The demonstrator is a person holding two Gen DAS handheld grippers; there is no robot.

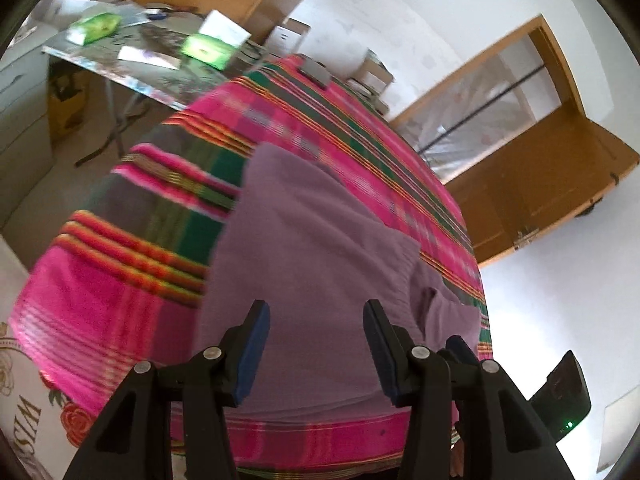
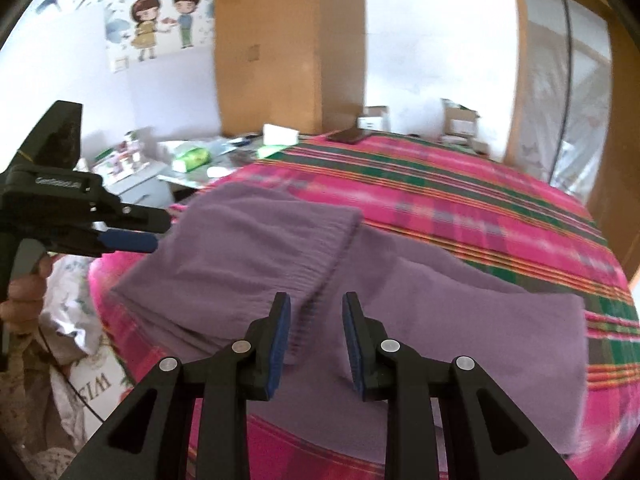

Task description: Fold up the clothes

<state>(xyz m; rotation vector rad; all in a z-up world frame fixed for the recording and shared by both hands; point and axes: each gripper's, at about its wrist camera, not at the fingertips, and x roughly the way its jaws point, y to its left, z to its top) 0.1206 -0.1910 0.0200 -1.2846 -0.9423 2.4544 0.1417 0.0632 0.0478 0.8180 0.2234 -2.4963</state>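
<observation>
A room with white walls holds a table covered by a bright pink cloth with green and orange stripes (image 2: 460, 192).

The right gripper (image 2: 316, 336) is low at the near edge of the table. Its two black fingers with blue pads (image 2: 280, 340) stand apart, with nothing between them. Right under and past them lies the soft purple knitted garment (image 2: 256, 252). It is spread on the striped cloth, at the near side of the table. One part is folded over on the left, and its ribbed edge runs just beyond the left finger. A flat part reaches out to the right (image 2: 480, 320).

The left gripper (image 1: 316, 352) also has its fingers wide apart and holds nothing. The purple garment (image 1: 304, 248) fills the space past it. In the right wrist view this same gripper (image 2: 132, 232) comes in from the left side, just beside the left edge of the folded part. A hand (image 2: 24, 292) grips its handle.

Farther back, a dark flat phone (image 2: 350, 135) lies on the far edge of the cloth. To the far left is a messy glass side table (image 1: 132, 68) with green packets (image 1: 96, 26). A tall brown cardboard box (image 2: 288, 44) leans on the far wall. A cartoon poster of two children (image 2: 164, 16) hangs to its left. A wooden-framed door with glass (image 1: 492, 96) is on the right.
</observation>
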